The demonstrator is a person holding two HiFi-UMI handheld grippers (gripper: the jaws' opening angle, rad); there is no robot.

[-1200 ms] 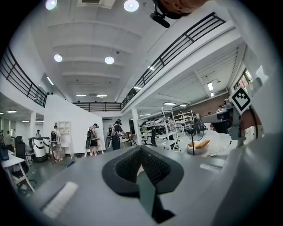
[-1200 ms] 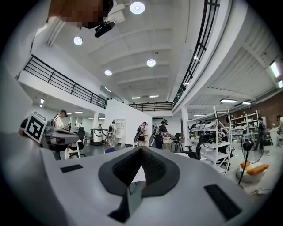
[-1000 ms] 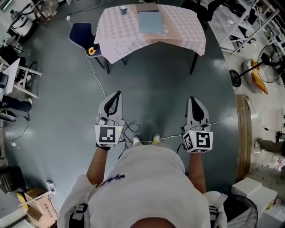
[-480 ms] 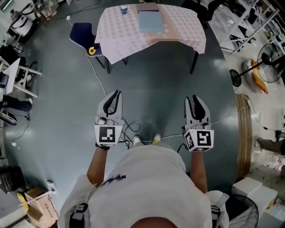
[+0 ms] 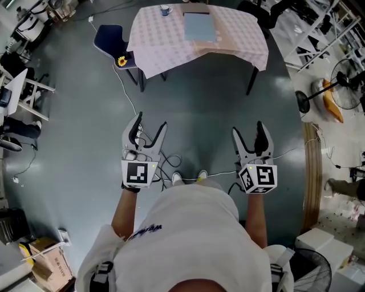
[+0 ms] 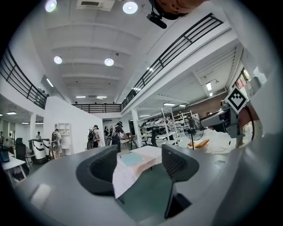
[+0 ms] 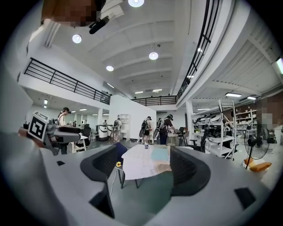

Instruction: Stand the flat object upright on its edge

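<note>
A flat light-blue object [image 5: 199, 27] lies on a table with a checked pink cloth [image 5: 165, 43], far ahead across the floor. It also shows in the left gripper view [image 6: 131, 159] and the right gripper view [image 7: 159, 154]. My left gripper [image 5: 147, 129] and right gripper [image 5: 251, 132] are held side by side in front of the person, well short of the table. Both sets of jaws are opening, with nothing between them.
A white cup [image 5: 165, 9] stands on the table's far left part. A dark blue chair [image 5: 109, 40] with a sunflower [image 5: 121, 61] sits left of the table. Cables [image 5: 128, 102] run over the grey floor. Fans [image 5: 333, 91], shelving and boxes [image 5: 43, 262] line the sides. People stand in the distance [image 7: 146, 126].
Both grippers' jaws went from shut to spread apart. The head view shifted slightly, so the table sits a little higher and to the right in the frame.
</note>
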